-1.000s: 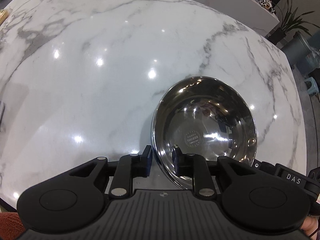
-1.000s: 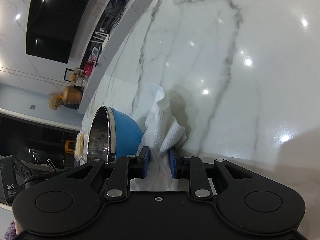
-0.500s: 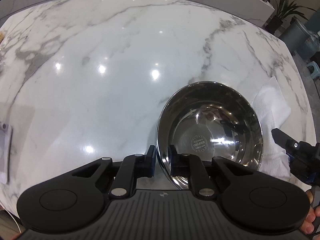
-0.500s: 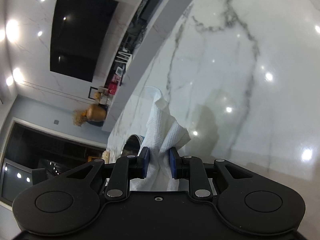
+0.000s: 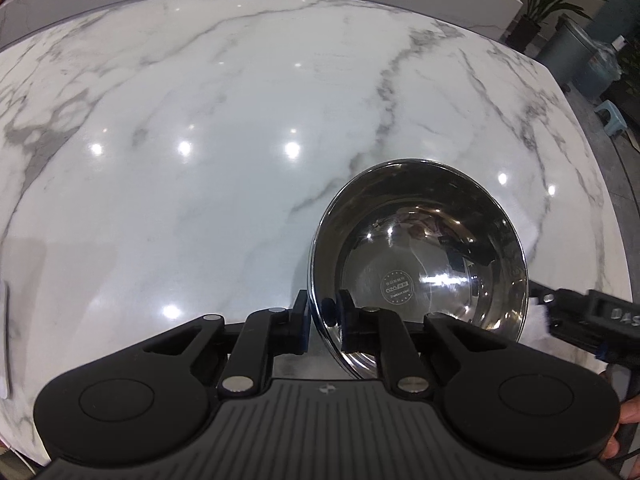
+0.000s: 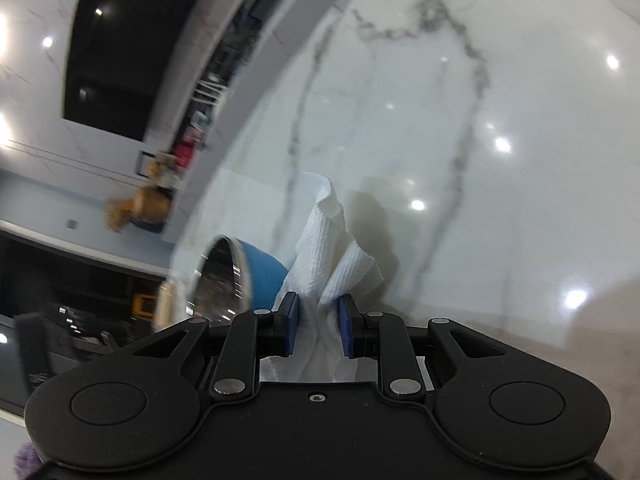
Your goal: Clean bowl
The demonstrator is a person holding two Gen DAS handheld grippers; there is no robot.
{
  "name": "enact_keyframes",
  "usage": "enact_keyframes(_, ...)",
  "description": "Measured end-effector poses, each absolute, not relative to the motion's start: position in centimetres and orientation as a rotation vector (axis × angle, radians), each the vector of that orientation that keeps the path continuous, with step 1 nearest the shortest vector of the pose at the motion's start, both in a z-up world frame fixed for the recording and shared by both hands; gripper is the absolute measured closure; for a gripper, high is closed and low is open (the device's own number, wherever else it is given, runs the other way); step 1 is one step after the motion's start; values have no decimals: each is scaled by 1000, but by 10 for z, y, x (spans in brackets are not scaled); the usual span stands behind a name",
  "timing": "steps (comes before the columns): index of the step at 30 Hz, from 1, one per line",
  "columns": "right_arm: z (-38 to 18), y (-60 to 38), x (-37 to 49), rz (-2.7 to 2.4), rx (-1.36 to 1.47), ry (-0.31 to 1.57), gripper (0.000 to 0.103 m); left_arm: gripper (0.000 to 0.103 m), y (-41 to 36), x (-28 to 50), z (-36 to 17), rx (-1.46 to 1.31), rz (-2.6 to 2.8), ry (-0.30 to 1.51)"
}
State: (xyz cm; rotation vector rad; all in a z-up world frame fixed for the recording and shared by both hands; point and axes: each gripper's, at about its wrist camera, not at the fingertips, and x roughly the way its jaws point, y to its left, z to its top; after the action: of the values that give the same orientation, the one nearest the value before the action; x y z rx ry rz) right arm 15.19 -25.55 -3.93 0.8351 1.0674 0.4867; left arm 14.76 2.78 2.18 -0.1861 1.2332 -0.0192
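Note:
A steel bowl (image 5: 420,256) with a blue outside stands tilted over the marble table (image 5: 200,140), its shiny inside facing the left wrist camera. My left gripper (image 5: 323,314) is shut on the bowl's near rim, one finger outside and one inside. In the right wrist view the bowl (image 6: 240,276) shows at the left, rim on edge. My right gripper (image 6: 318,322) is shut on a crumpled white paper towel (image 6: 328,248) that sticks up past its fingers, just right of the bowl. The right gripper's black body (image 5: 592,320) appears beside the bowl in the left wrist view.
A white flat item (image 5: 5,340) lies at the table's left edge. Beyond the far right corner stand a potted plant (image 5: 540,4), a grey bin (image 5: 576,56) and a small stool (image 5: 612,116). A dark screen (image 6: 132,52) hangs on the wall.
My left gripper's fingers have closed onto the bowl's rim and the bowl has tipped up. The right gripper with the towel swung away and back towards the bowl.

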Motion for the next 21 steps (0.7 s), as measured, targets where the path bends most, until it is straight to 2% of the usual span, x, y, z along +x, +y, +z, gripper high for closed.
enact_keyframes(5, -41, -252, 150, 473, 801, 1095, 83, 91, 30, 147, 20, -257, -2, 1251)
enact_keyframes(9, -40, -250, 149, 473, 794, 1094, 83, 72, 34, 143, 20, -356, 43, 1277)
enact_keyframes(11, -40, -250, 149, 474, 791, 1094, 83, 68, 34, 141, 20, -378, 46, 1284)
enact_keyframes(15, -39, -249, 152, 474, 788, 1095, 83, 69, 28, 140, 18, -362, 46, 1296)
enact_keyframes(19, -36, -251, 159, 476, 790, 1095, 83, 84, 24, 141, 18, -323, 43, 1307)
enact_keyframes(21, -36, -252, 158, 477, 795, 1088, 83, 85, 24, 140, 19, -311, 37, 1307)
